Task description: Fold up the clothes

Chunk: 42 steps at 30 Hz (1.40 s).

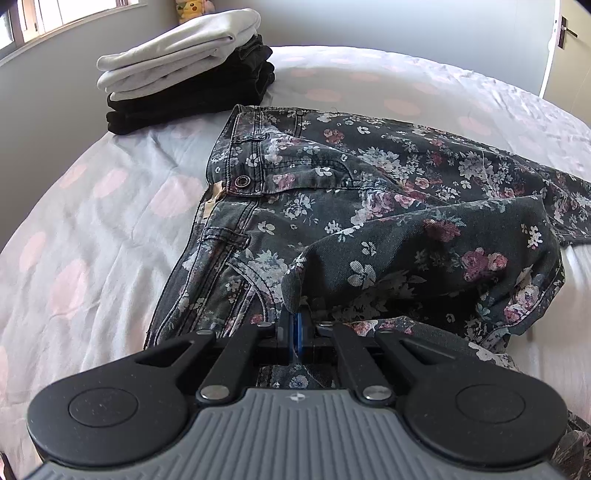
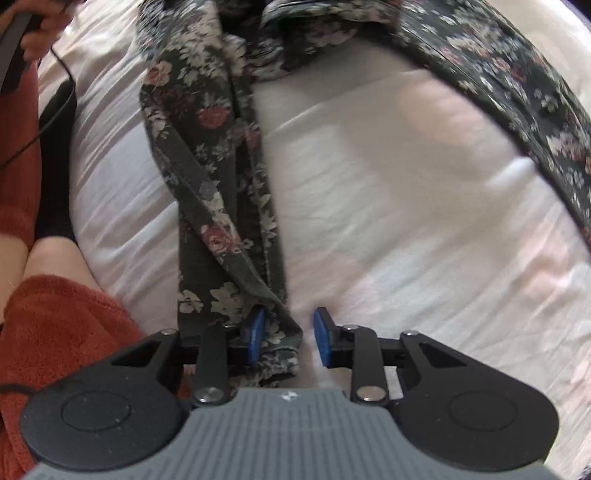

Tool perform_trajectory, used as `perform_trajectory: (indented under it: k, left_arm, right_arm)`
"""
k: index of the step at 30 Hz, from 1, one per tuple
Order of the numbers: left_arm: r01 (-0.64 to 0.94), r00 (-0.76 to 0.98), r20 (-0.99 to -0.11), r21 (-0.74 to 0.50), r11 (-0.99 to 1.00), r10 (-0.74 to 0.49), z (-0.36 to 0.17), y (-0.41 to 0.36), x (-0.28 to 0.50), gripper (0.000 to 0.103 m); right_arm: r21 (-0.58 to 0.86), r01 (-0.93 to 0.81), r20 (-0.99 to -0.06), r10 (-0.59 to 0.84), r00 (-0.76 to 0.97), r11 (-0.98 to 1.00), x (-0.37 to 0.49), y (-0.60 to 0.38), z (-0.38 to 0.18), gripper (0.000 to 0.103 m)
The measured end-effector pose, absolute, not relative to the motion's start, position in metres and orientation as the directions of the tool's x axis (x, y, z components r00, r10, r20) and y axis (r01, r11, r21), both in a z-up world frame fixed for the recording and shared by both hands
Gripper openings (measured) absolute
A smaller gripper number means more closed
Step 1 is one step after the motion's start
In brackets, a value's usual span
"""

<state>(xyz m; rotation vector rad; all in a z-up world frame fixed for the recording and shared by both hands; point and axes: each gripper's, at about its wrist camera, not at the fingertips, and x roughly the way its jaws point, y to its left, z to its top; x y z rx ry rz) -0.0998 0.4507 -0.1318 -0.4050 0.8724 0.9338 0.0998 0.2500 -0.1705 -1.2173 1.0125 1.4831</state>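
Dark floral jeans lie spread on the bed, waistband and button toward the left. My left gripper is shut on a fold of the jeans, and the cloth bunches up over its blue pads. In the right wrist view one leg of the jeans runs down the picture to my right gripper, which points down at the bed. Its jaws stand apart with the leg's hem between them. The left pad touches the cloth, while the right pad is clear of it over bare sheet. The other leg crosses the upper right.
A stack of folded white and black clothes sits at the bed's far left corner. The sheet is white with pale pink dots. A person's red fleece sleeve and a hand are at the left. A door stands at the far right.
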Motion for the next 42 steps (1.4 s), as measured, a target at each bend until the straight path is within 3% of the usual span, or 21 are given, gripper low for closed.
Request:
perform_trajectory:
  k: [4, 9, 14, 16, 18, 19, 20, 23, 26, 30, 35, 42]
  left_arm:
    - [-0.825, 0.327, -0.791, 0.028, 0.564, 0.518, -0.129, 0.449, -0.101, 0.002]
    - [-0.783, 0.457, -0.77, -0.11, 0.612, 0.446, -0.118, 0.444, -0.107, 0.003]
    - [-0.555, 0.705, -0.671, -0.321, 0.767, 0.23, -0.099, 0.422, -0.109, 0.007]
    - [-0.424, 0.784, -0.609, -0.38, 0.822, 0.122, -0.092, 0.409, -0.108, 0.019]
    - [-0.293, 0.835, -0.549, -0.423, 0.857, 0.014, -0.087, 0.397, -0.107, 0.041]
    - [-0.232, 0.854, -0.518, -0.444, 0.865, -0.037, -0.085, 0.391, -0.106, 0.047]
    - [-0.195, 0.866, -0.496, -0.455, 0.869, -0.066, -0.083, 0.388, -0.106, 0.051]
    - [-0.123, 0.884, -0.452, -0.47, 0.874, -0.119, -0.079, 0.382, -0.108, 0.052]
    - [-0.152, 0.871, -0.482, -0.449, 0.881, -0.096, -0.082, 0.38, -0.107, 0.054]
    - [-0.197, 0.802, -0.597, -0.307, 0.931, -0.027, -0.091, 0.366, -0.09, 0.055]
    - [-0.193, 0.684, -0.73, -0.179, 0.965, 0.002, -0.105, 0.349, -0.062, 0.056]
    - [-0.277, 0.611, -0.787, -0.111, 0.955, 0.085, -0.103, 0.369, -0.061, 0.055]
  right_arm:
    - [-0.055, -0.969, -0.98, 0.197, 0.006, -0.239, 0.09, 0.239, -0.152, 0.002]
    - [-0.211, -0.968, -0.946, 0.278, 0.167, -0.137, 0.111, 0.219, -0.099, 0.002]
    - [-0.421, -0.907, -0.856, 0.321, 0.406, 0.023, 0.147, 0.199, -0.038, 0.002]
    - [-0.493, -0.866, -0.81, 0.318, 0.493, 0.089, 0.162, 0.191, -0.016, 0.002]
    - [-0.562, -0.815, -0.758, 0.308, 0.575, 0.139, 0.174, 0.184, -0.001, 0.001]
    - [-0.595, -0.787, -0.73, 0.302, 0.614, 0.163, 0.18, 0.18, 0.006, 0.001]
    - [-0.618, -0.763, -0.706, 0.293, 0.645, 0.189, 0.187, 0.176, 0.012, 0.001]
    - [-0.679, -0.691, -0.641, 0.257, 0.723, 0.25, 0.207, 0.164, 0.026, 0.001]
    - [-0.739, -0.599, -0.568, 0.192, 0.8, 0.309, 0.231, 0.146, 0.032, 0.001]
    - [-0.76, -0.498, -0.507, 0.098, 0.856, 0.419, 0.271, 0.114, 0.037, 0.001]
    - [-0.722, -0.476, -0.533, 0.036, 0.846, 0.502, 0.308, 0.076, 0.019, 0.001]
    - [-0.664, -0.542, -0.625, 0.014, 0.78, 0.515, 0.329, 0.053, -0.048, 0.001]
